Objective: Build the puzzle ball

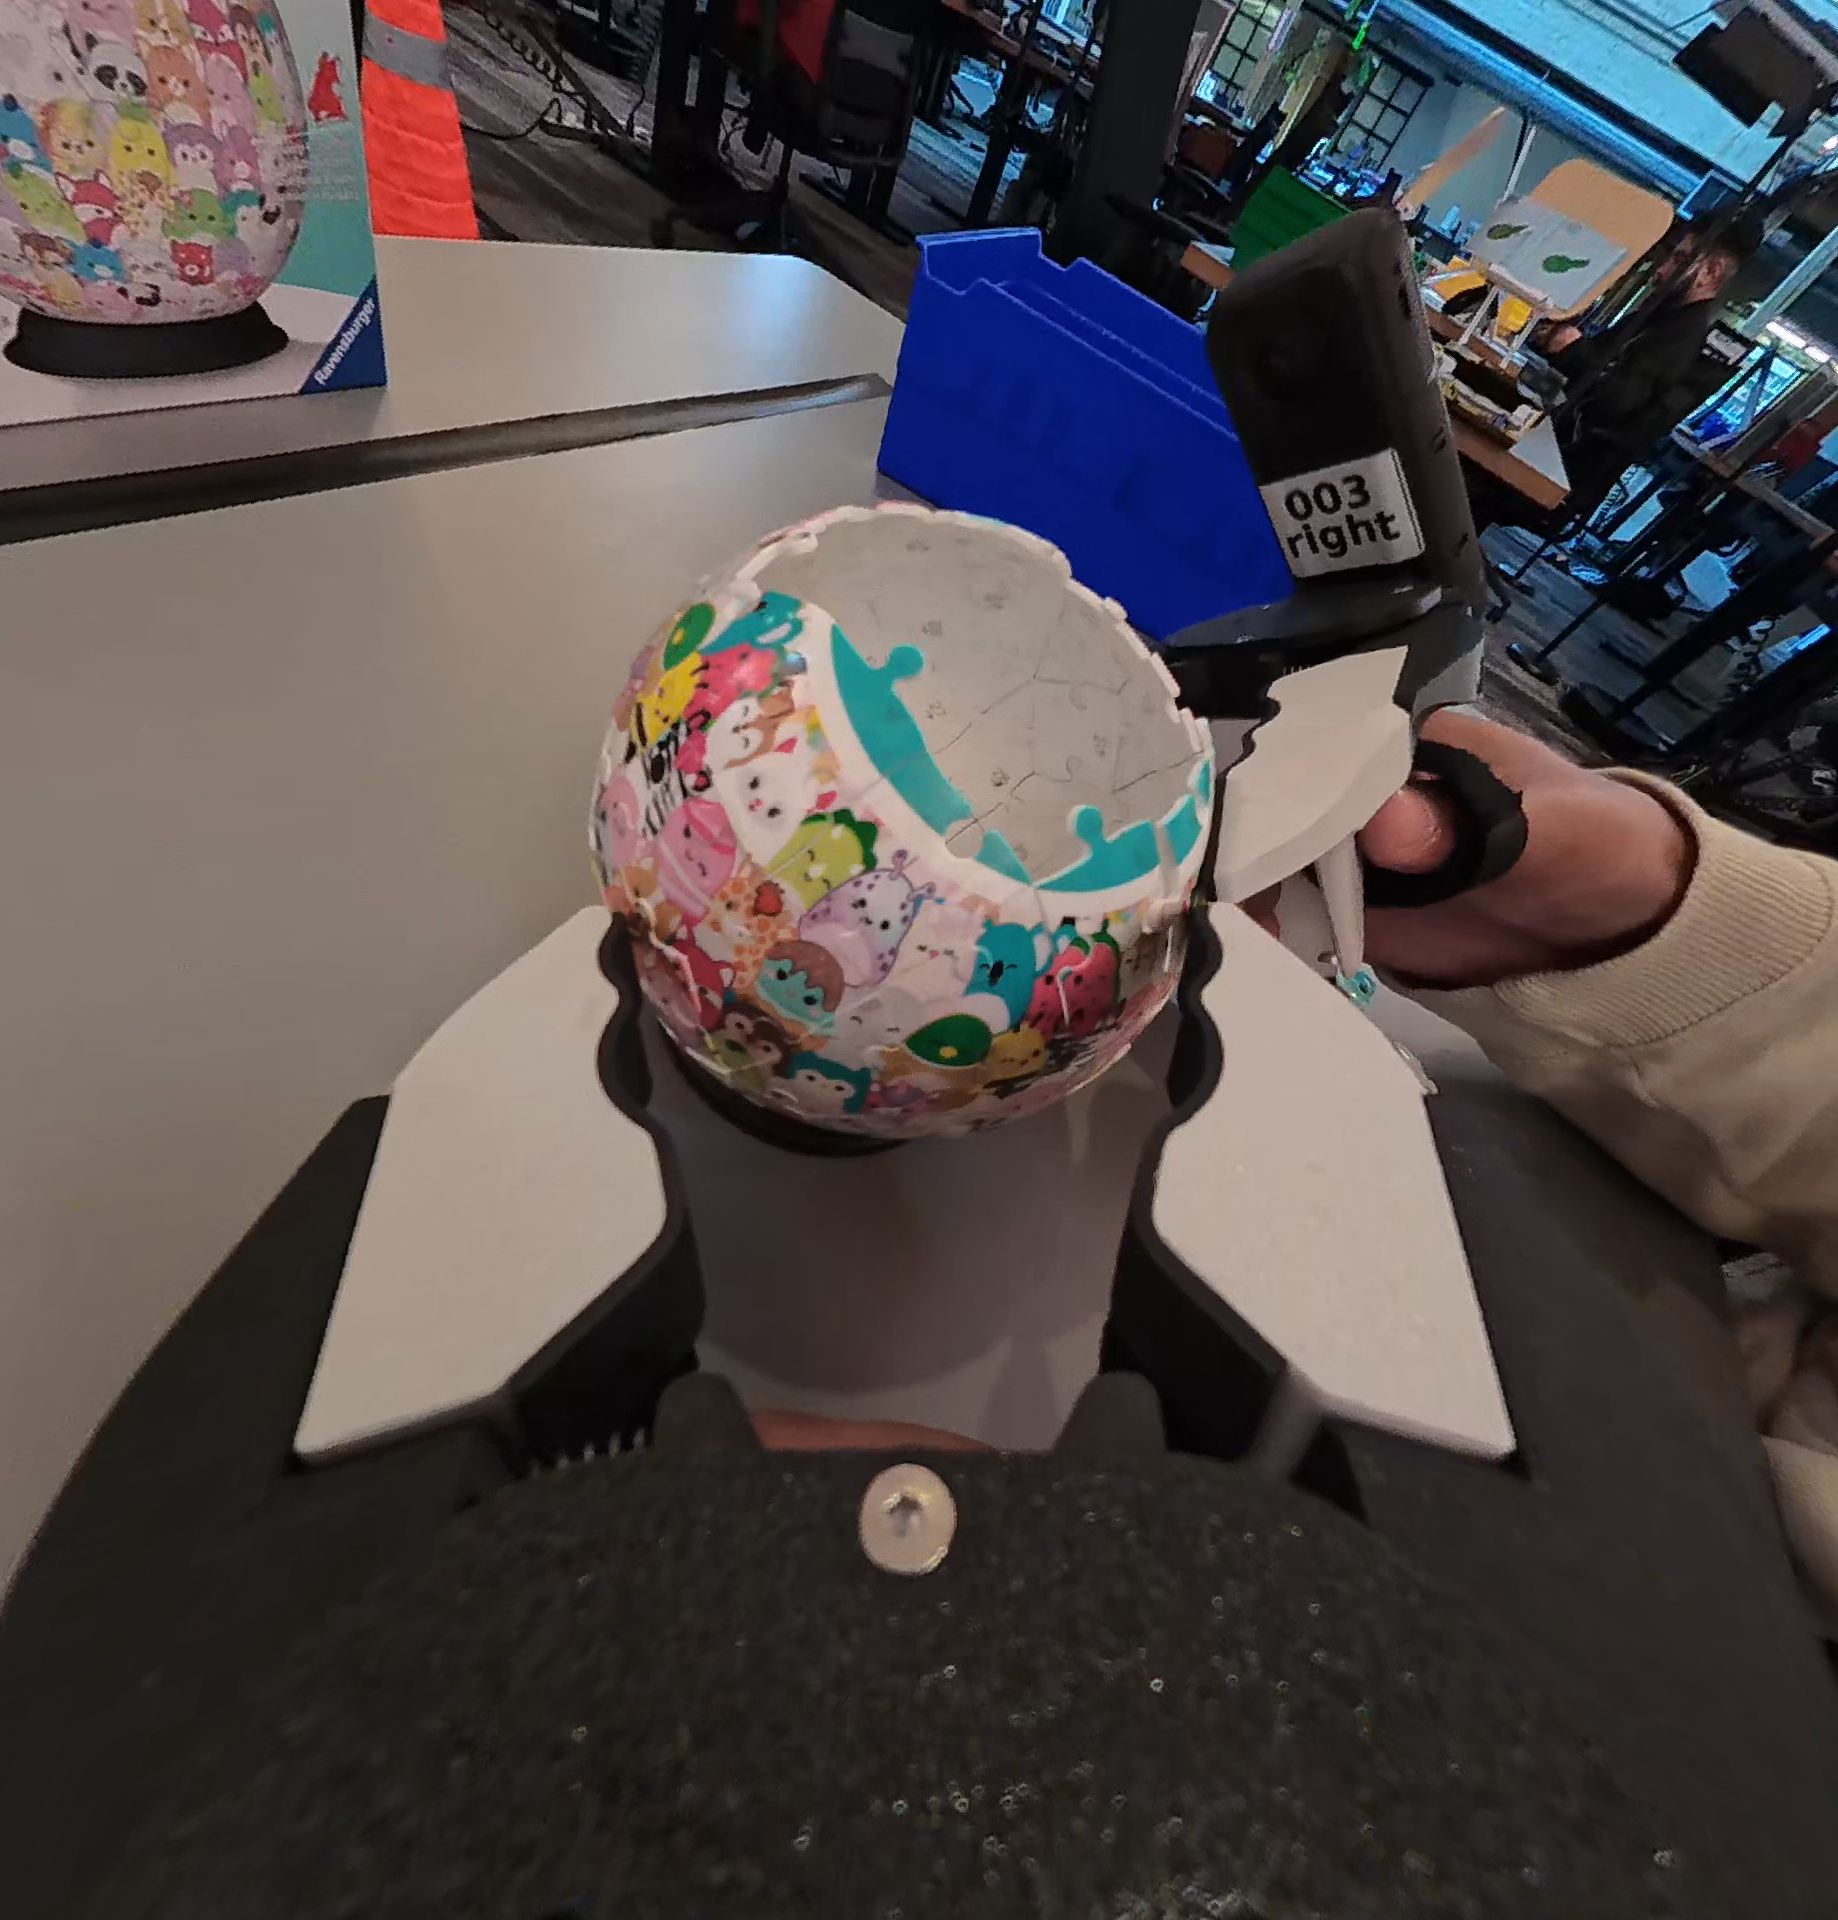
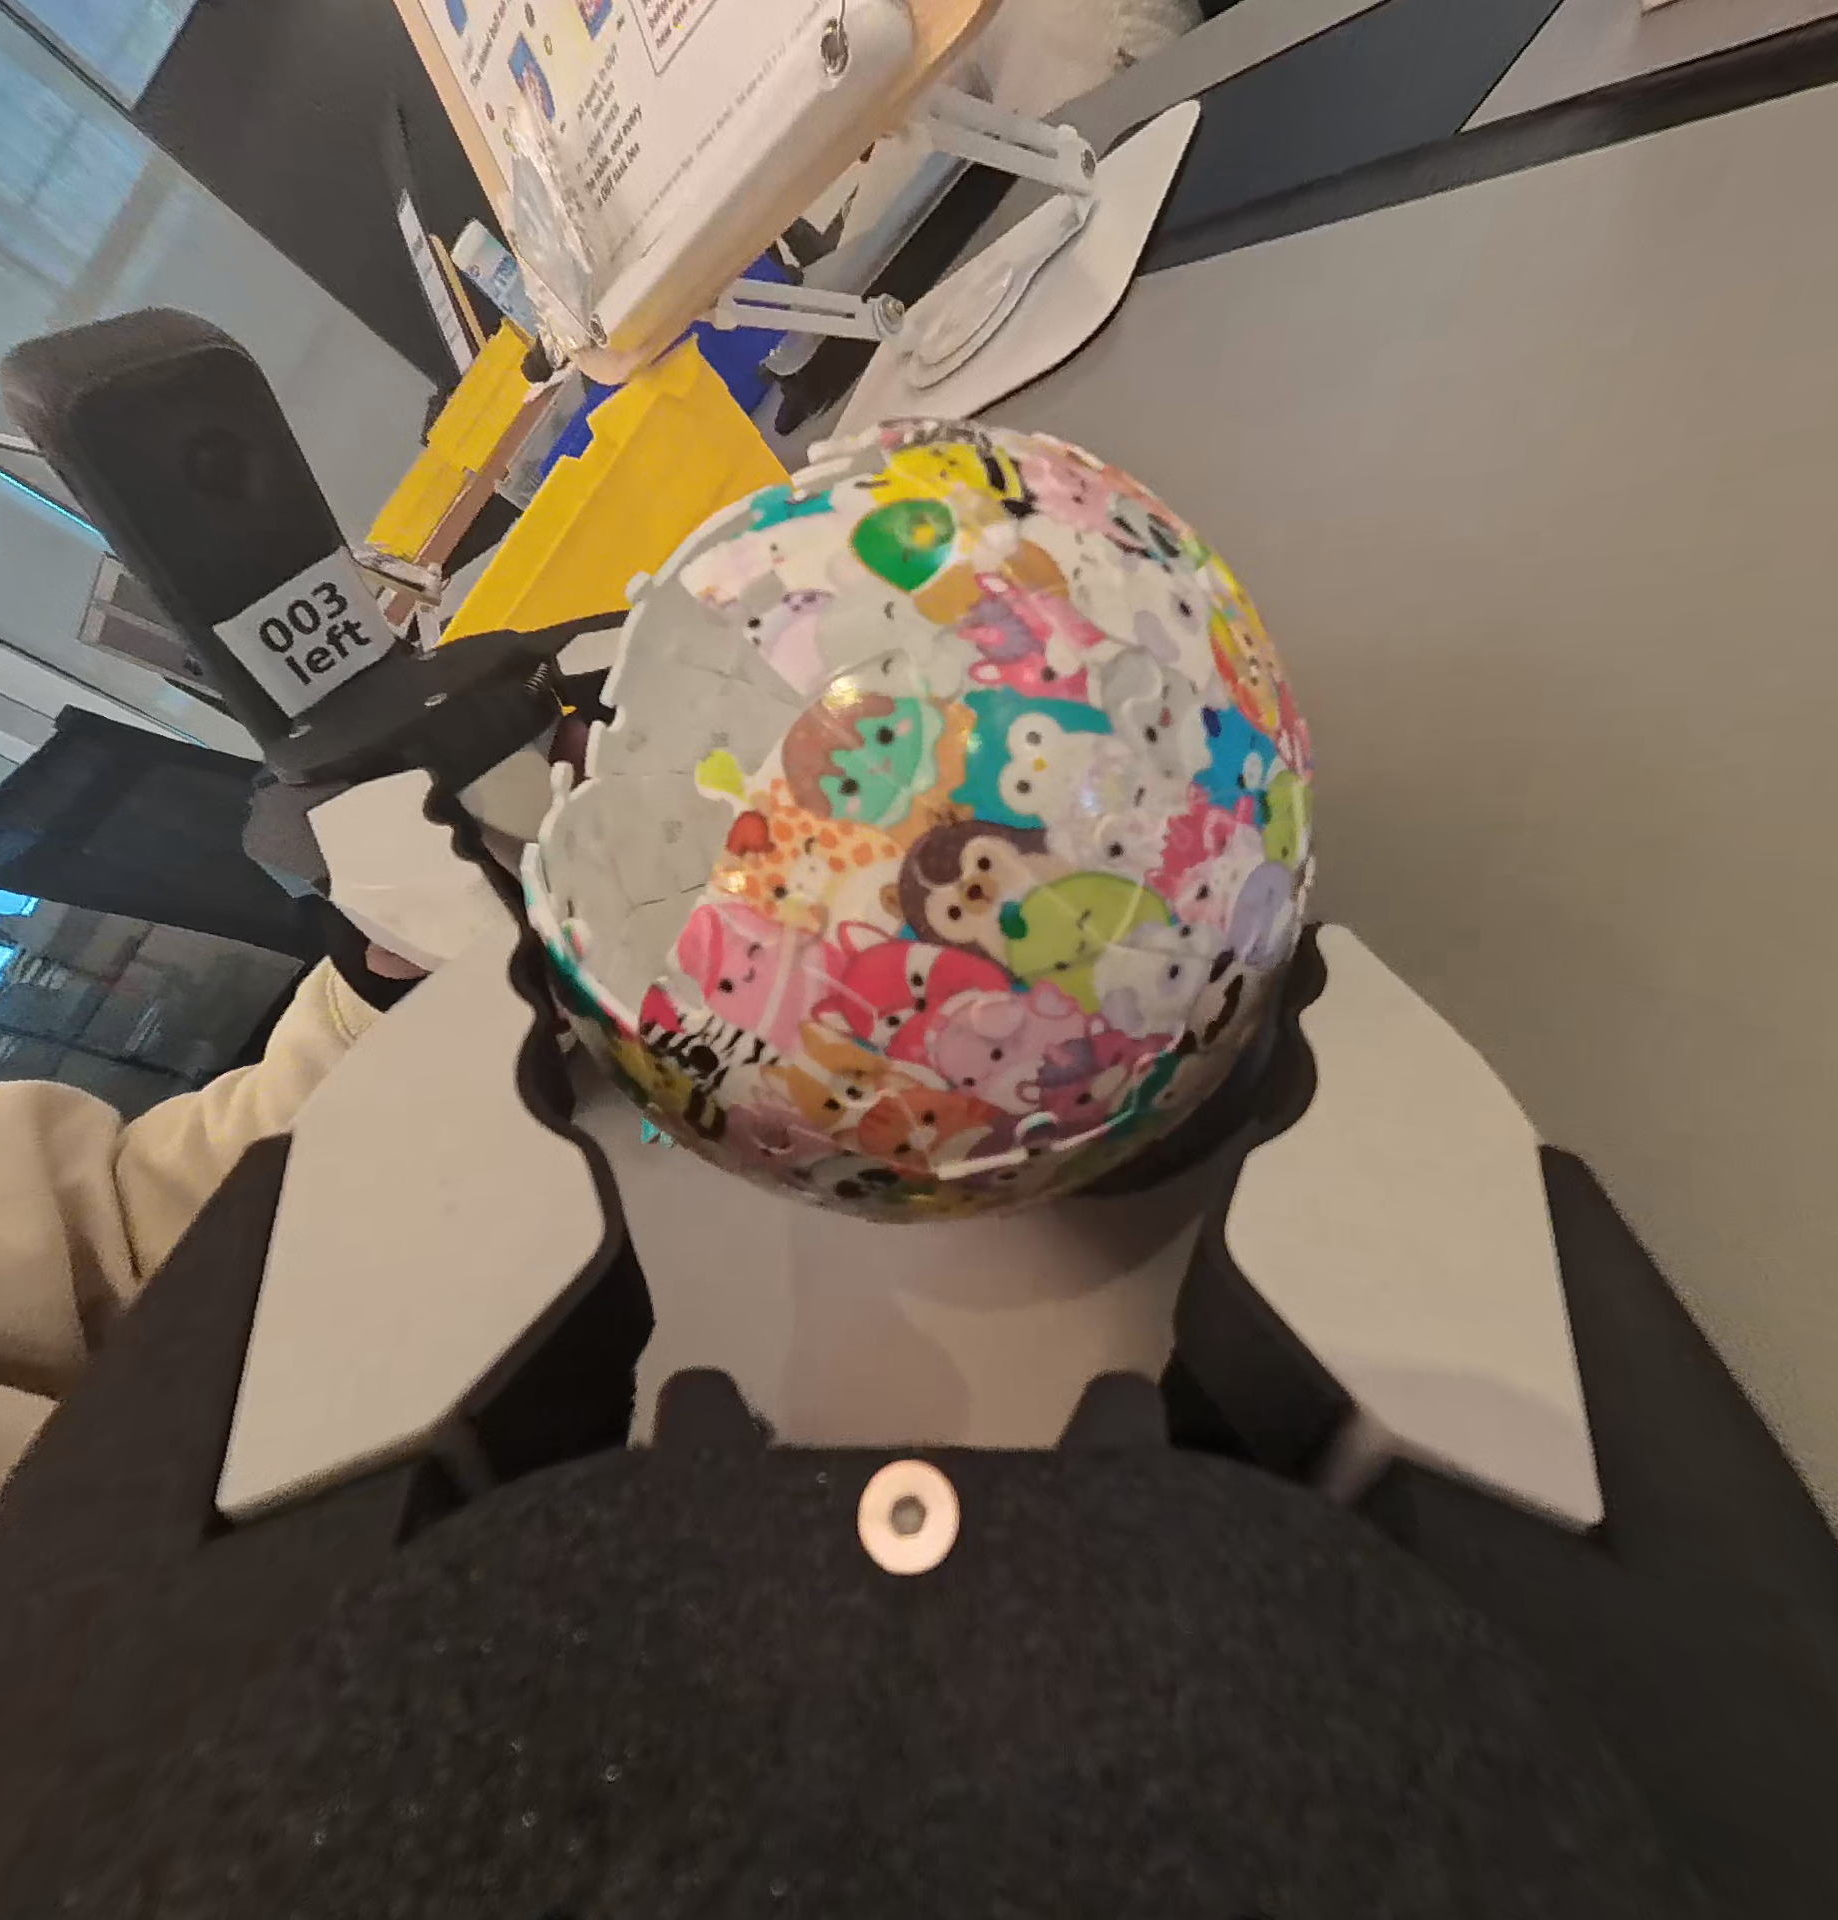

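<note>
The puzzle ball (image 1: 790,894) is a partly built sphere printed with bright cartoon animals. It sits on a dark stand (image 1: 811,1135) on the grey table (image 1: 271,831). A large gap at its upper right shows the white inside and a teal rim. My left gripper (image 1: 907,961) holds the ball's lower sides, one fingertip on each side. My right gripper (image 2: 915,987) has its jaws spread wide around the ball (image 2: 946,831), with the tips by its lower sides. It also shows in the left wrist view (image 1: 1258,800), at the ball's right edge. The left gripper (image 2: 447,821) shows in the right wrist view, at the ball's left edge.
The puzzle's box (image 1: 156,187) stands at the back left. A blue bin (image 1: 1060,416) stands behind the ball. A yellow bin (image 2: 603,499) and an instruction board (image 2: 686,156) on a stand are beyond it. A small teal bit (image 1: 1354,982) hangs under the right gripper.
</note>
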The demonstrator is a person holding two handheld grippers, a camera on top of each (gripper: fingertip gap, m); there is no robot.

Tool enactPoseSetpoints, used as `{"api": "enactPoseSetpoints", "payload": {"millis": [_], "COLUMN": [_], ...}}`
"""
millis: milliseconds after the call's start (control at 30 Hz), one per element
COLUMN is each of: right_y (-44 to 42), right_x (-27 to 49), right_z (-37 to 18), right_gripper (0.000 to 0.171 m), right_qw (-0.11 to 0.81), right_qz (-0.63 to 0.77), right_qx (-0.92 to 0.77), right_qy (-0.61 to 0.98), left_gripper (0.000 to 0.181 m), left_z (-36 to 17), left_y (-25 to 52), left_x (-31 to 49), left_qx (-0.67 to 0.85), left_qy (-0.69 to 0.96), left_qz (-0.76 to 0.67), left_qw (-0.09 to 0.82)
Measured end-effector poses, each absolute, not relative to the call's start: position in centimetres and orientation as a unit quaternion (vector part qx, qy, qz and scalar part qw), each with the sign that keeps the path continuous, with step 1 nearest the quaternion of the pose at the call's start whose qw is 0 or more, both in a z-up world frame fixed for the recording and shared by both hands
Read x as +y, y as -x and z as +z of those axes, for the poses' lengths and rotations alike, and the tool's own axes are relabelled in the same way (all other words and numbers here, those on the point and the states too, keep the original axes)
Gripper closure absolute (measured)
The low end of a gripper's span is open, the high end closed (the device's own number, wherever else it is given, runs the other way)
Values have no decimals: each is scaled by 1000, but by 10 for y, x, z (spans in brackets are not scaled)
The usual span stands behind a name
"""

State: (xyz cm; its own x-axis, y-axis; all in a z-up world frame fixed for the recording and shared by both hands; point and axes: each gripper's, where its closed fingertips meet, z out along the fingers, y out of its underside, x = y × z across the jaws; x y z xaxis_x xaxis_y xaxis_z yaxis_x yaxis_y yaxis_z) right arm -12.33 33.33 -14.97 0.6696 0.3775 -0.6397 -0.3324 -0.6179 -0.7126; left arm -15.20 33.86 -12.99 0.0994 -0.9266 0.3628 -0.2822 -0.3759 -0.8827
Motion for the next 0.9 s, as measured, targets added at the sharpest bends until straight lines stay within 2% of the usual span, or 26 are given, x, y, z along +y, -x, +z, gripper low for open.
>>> {"api": "enactPoseSetpoints", "payload": {"millis": [167,300,500,767,900], "right_y": [126,132,120,113,125], "right_x": [331,320,307,318,311], "right_z": [-150,-156,-158,-154,-158], "right_gripper": [38,34,38,33,25], "right_qw": [445,436,432,439,432], "right_qz": [411,398,382,315,290], "right_qx": [3,-13,-29,-183,-208], "right_qy": [796,807,816,821,829], "left_gripper": [82,73,80,79,81], "left_z": [-128,-126,-127,-139,-133], "left_y": [151,154,162,157,153], "left_x": [340,352,349,330,337], "left_qx": [474,492,497,502,487], "left_qy": [656,652,654,662,662], "left_qz": [-489,-469,-464,-470,-486], "left_qw": [326,336,332,298,297]}}
